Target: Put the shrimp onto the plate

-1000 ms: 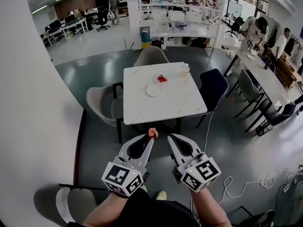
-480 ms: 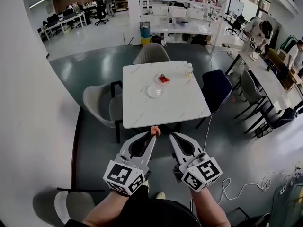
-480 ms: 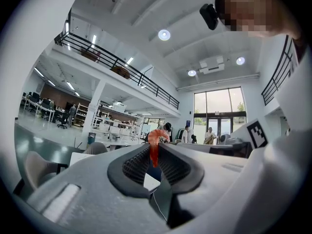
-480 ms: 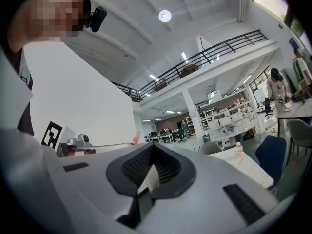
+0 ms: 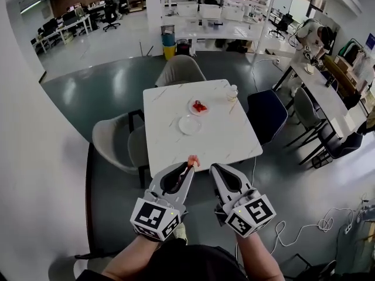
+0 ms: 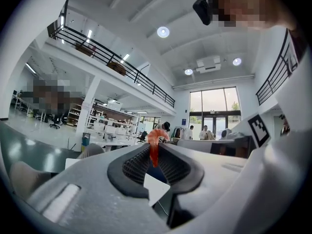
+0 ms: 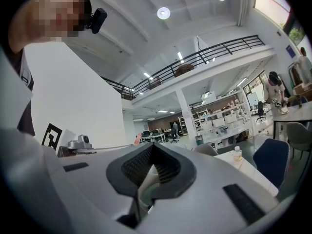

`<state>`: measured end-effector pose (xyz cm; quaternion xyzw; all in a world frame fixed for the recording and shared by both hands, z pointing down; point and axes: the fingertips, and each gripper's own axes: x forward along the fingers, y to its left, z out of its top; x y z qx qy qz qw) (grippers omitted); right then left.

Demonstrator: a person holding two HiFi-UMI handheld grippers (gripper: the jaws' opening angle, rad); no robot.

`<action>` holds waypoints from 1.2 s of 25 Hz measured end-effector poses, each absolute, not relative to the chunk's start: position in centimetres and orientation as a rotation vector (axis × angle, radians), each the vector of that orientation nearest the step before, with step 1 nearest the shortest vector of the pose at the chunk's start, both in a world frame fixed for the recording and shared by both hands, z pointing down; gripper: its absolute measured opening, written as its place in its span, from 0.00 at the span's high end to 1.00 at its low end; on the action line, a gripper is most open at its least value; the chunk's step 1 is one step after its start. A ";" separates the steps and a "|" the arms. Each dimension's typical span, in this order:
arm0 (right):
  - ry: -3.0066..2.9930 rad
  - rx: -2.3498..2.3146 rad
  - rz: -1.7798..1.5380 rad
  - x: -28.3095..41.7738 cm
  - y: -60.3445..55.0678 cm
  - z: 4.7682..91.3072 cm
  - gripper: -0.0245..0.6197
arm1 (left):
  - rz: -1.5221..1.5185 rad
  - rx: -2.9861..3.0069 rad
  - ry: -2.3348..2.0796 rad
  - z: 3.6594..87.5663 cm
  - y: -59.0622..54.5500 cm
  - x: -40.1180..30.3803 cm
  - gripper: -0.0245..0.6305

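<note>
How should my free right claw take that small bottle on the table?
Around its body, coming in level from the right side of the table. The bottle stands upright near that edge, its sides exposed. The right claw is shut, so open it first.

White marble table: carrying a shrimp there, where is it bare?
Bare: the near half, from the empty white plate to the near edge, and the left strip. Crowded: far middle, that plate beside a plate of red food; small bottle at the far right corner.
</note>
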<state>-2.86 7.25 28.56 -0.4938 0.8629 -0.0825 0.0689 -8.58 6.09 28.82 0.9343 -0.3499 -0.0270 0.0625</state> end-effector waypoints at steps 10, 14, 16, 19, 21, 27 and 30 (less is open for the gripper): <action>2.544 -1.602 -0.262 -2.7 0.6 30.0 0.96 | -0.072 2.823 -0.939 30.5 -1.4 -8.3 0.87; 2.528 -1.612 -0.263 -1.7 -1.4 30.0 0.96 | -0.066 2.819 -0.931 30.8 -3.6 -7.6 0.87; 2.525 -1.604 -0.267 -1.1 -2.7 30.0 0.96 | -0.057 2.816 -0.940 31.0 -4.9 -7.1 0.87; 2.527 -1.580 -0.289 -0.1 -5.2 30.7 0.96 | -0.032 2.804 -0.968 31.8 -7.1 -6.3 0.87; 2.534 -1.555 -0.303 0.5 -7.3 31.2 0.96 | -0.018 2.790 -0.997 32.3 -8.9 -5.8 0.87; 2.577 -1.473 -0.325 3.4 -13.9 31.6 0.96 | 0.000 2.735 -1.102 33.6 -14.7 -3.5 0.87; 2.609 -1.426 -0.350 4.7 -17.1 32.1 0.96 | 0.017 2.696 -1.161 34.7 -17.8 -2.5 0.87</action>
